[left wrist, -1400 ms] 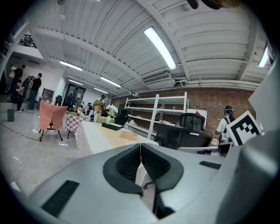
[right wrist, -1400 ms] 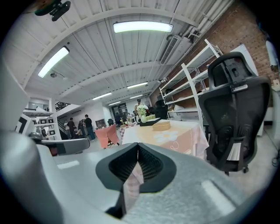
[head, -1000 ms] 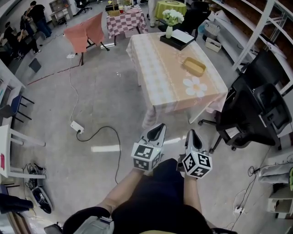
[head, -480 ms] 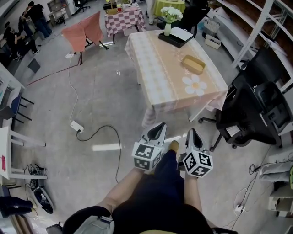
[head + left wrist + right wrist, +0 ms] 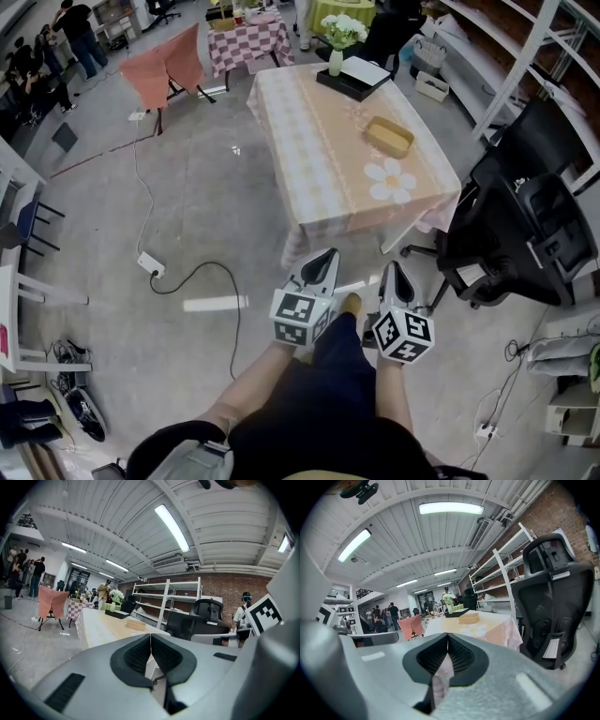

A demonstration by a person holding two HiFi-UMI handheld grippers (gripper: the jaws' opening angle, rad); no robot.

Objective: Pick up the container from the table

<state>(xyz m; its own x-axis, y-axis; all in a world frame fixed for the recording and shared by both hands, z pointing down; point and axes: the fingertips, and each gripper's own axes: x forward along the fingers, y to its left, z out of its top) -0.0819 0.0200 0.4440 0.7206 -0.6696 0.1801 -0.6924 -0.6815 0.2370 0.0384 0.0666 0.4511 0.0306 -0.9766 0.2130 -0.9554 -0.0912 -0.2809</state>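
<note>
Grey left tongs point(image 5: 327, 256), right tongs point(image 5: 392, 270) level

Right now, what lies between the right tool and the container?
The head view shows it: from the right tool, bare floor, then the table's near edge and a white flower on it, just before the container.

No readable text, labels or numbers anywhere.

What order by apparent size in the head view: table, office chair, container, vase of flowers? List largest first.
1. table
2. office chair
3. container and vase of flowers look alike; the vase stands farther off, so unranked.
</note>
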